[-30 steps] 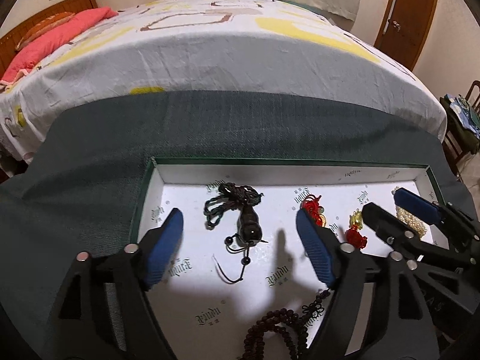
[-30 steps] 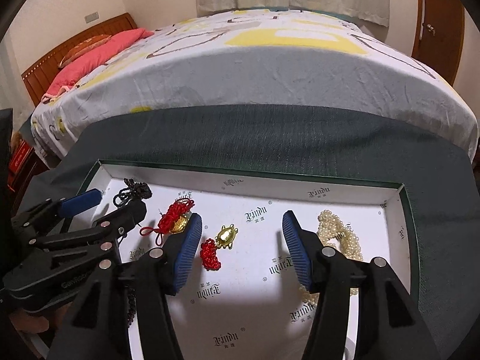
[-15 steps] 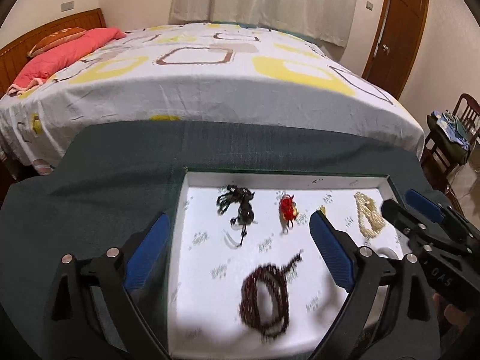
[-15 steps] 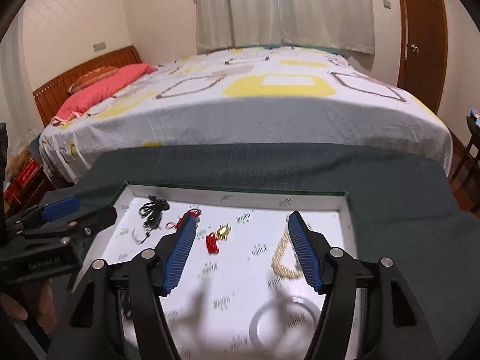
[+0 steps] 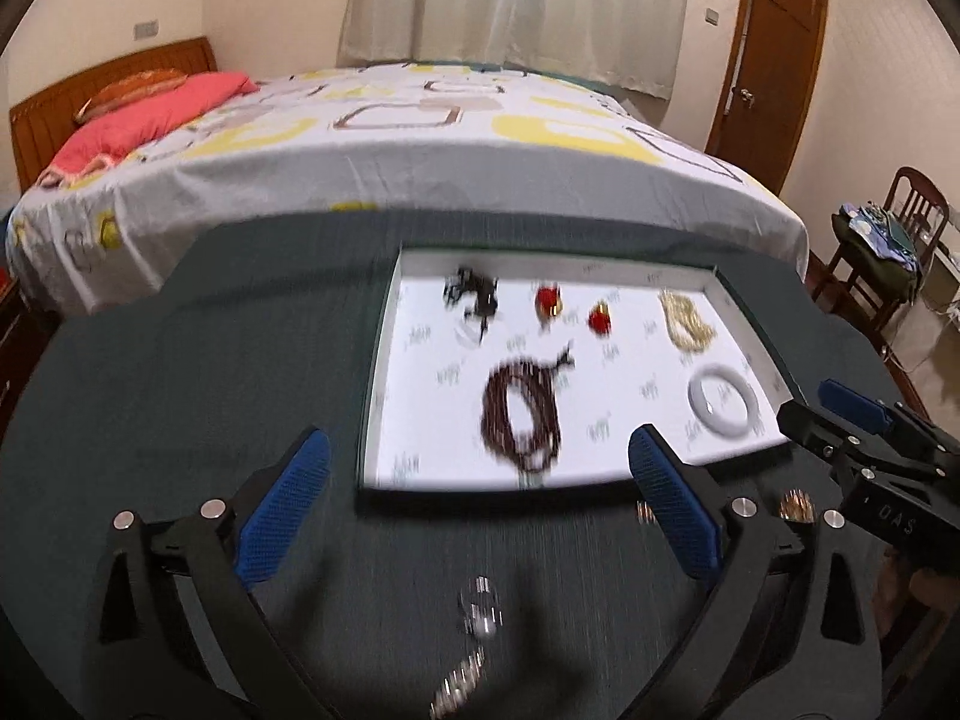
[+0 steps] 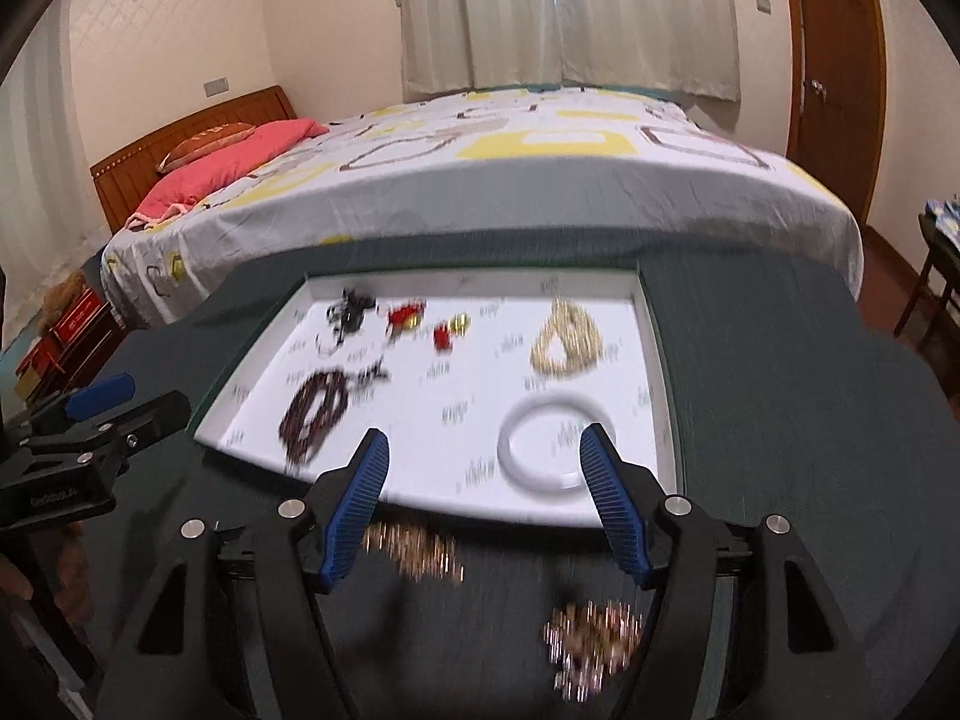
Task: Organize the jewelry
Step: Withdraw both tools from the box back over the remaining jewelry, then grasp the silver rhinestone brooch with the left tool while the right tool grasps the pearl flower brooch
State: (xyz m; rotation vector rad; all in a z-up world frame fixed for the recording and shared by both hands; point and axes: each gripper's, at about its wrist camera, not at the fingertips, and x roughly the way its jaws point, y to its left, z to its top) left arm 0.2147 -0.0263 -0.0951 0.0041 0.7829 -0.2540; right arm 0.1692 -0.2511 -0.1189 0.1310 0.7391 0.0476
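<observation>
Your left gripper [image 5: 474, 516]: jaws just widened, nothing between, angled down before the tray [image 5: 744, 294] | your right gripper [image 6: 486, 504]: jaws parted, empty, at tray's near edge.

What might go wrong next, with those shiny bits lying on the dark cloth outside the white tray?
1. The gold chain lies just outside the tray edge, close under the right gripper; a low pass might drag it.
2. The silvery piece sits between the left gripper's open jaws; thin links may slip from a grasp.
3. The beaded cluster could snag on the green cloth.
</observation>
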